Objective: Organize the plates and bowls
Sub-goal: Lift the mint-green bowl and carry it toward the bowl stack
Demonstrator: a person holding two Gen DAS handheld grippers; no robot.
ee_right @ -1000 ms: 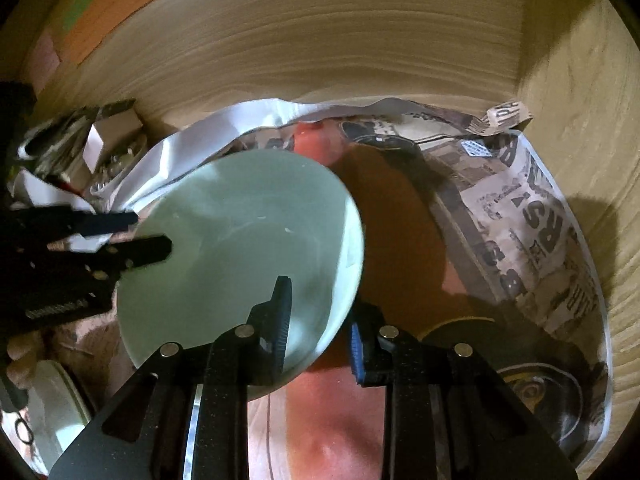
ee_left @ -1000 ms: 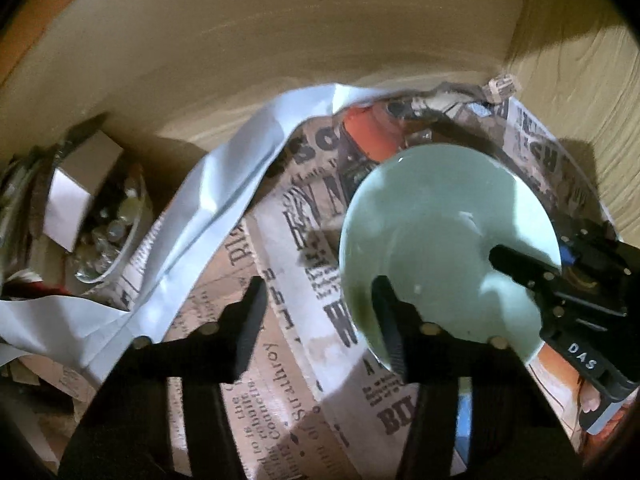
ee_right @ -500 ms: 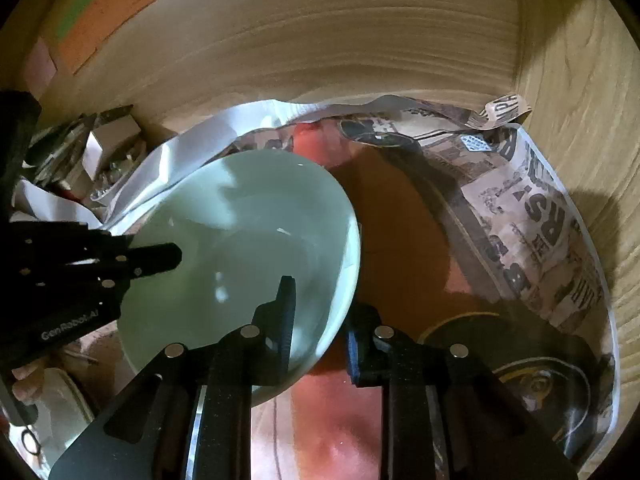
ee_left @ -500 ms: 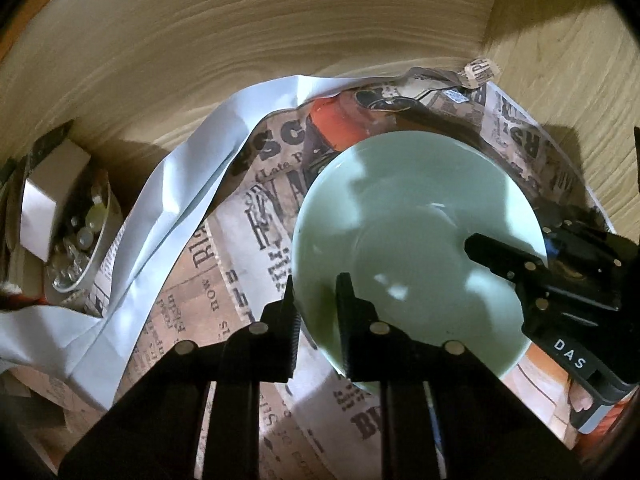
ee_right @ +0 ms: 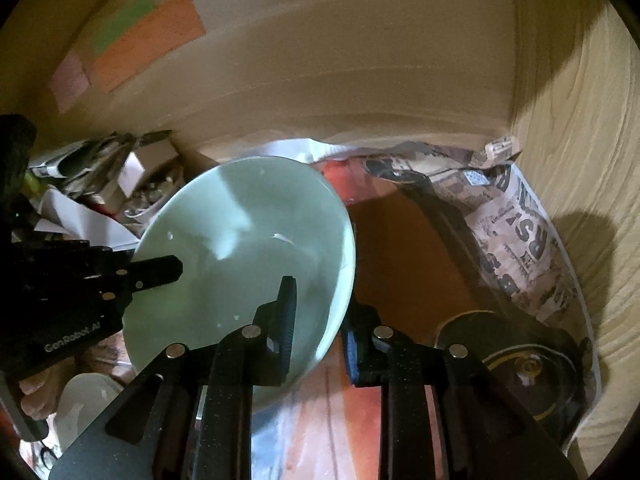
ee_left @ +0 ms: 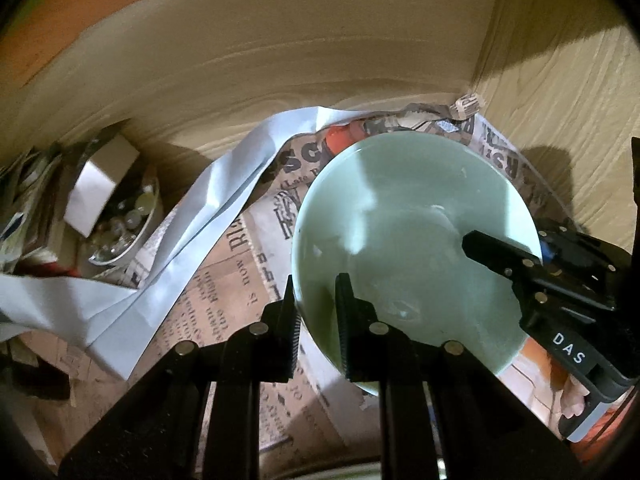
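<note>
The pale green bowl (ee_left: pixel 404 240) is held at opposite rims: the left gripper (ee_left: pixel 316 320) grasps its 7 o'clock rim, the right gripper (ee_right: pixel 320 320) its 5 o'clock rim. Wooden walls (ee_left: pixel 320 60) close in behind and right. Newspaper (ee_left: pixel 224 308) lines the floor; at 9 o'clock a glass dish (ee_left: pixel 124 232); at 4 o'clock in the right view a dark plate (ee_right: pixel 520 368).

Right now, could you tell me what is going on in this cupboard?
A person is handling one pale green bowl with two handheld grippers. The left gripper clamps its near-left rim, and the right gripper clamps the opposite rim, one finger inside, one outside. The bowl sits tilted above a newspaper lining in a wooden compartment. A black plate lies to its right.
</note>
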